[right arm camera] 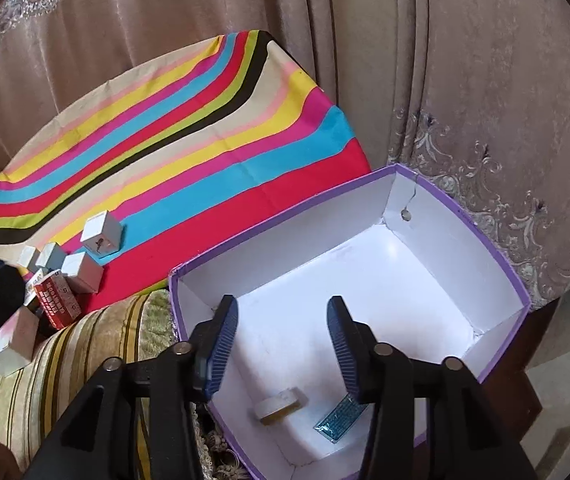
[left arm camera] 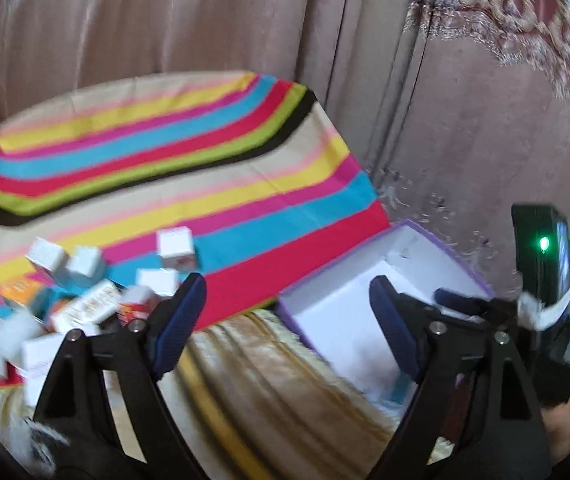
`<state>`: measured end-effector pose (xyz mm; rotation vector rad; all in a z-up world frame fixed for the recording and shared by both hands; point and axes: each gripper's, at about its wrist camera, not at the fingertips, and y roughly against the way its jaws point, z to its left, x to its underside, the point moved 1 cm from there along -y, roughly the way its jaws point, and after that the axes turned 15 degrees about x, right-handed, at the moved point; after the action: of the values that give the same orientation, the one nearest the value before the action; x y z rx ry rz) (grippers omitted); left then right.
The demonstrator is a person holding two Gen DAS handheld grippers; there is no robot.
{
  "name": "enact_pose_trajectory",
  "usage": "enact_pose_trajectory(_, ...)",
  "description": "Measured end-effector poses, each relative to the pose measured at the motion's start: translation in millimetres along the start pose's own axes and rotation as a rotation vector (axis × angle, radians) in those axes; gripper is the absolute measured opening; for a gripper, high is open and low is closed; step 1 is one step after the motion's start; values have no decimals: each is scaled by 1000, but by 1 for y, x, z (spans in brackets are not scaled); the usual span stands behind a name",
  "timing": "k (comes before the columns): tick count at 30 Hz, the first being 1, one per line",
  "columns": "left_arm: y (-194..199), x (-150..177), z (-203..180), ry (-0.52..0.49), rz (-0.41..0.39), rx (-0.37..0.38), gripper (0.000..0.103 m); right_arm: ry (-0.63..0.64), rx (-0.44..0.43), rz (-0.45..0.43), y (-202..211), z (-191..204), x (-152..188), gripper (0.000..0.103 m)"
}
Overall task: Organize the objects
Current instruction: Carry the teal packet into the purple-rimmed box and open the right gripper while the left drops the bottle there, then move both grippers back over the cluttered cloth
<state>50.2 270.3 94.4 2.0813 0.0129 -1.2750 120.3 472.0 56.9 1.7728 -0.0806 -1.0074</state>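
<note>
My left gripper (left arm camera: 285,292) is open with nothing between its blue pads, hanging over the gap between a heap of small cartons (left arm camera: 85,296) and the purple box (left arm camera: 445,254). The cartons, mostly white with some red and orange, lie on the striped cloth to its left. My right gripper (right arm camera: 282,308) is open above the purple box (right arm camera: 277,232), and nothing is between its fingers. On the box's white floor lie a small whitish carton (right arm camera: 281,404) and a blue packet (right arm camera: 339,420). The carton heap (right arm camera: 73,276) shows at the left of the right wrist view.
A cloth with bright stripes (right arm camera: 165,140) covers the surface behind. A gold striped fabric (right arm camera: 85,352) lies in front, between heap and box. Pinkish curtains (right arm camera: 465,80) hang close behind. A dark device with a green light (left arm camera: 541,244) sits at the right.
</note>
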Motion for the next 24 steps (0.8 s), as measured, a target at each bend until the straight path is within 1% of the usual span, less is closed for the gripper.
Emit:
enact_pose_trajectory(2,11,4,1,-56,-20,-54,91,14,1,-26,5,4,0,60)
enact_pose_trajectory(3,19,6,3,-66,-37,-76,91,20,10,-37,8,7,0,63)
enact_pose_trajectory(5,32,8,8,-59,-90,-92,93,36,31,-52,13,12,0,74)
enact_pose_trajectory(6,43,10,13,-53,-129,-92,95,53,39,-71,18,17,-1,76)
enact_pose_trajectory(8,56,10,22,-26,-156,-78,97,69,39,-94,24,22,-1,80)
enact_pose_trajectory(10,73,13,36,19,-170,-18,97,87,38,-113,32,29,-2,84)
enact_pose_trajectory(11,81,15,42,39,-181,-13,97,100,40,-125,36,33,-2,85)
enact_pose_trajectory(13,95,22,57,62,-177,-115,97,120,39,-144,41,40,-3,85)
enact_pose_trajectory(15,103,28,70,95,-154,-157,97,134,48,-158,46,47,-4,85)
enact_pose_trajectory(16,112,34,82,136,-152,-174,97,148,46,-161,47,52,-3,85)
enact_pose_trajectory(17,116,38,87,156,-149,-182,97,163,39,-163,48,57,-2,85)
enact_pose_trajectory(21,137,59,114,229,-154,-246,97,202,-8,-147,48,74,4,85)
enact_pose_trajectory(24,146,75,130,286,-142,-277,97,226,-71,-157,54,86,8,85)
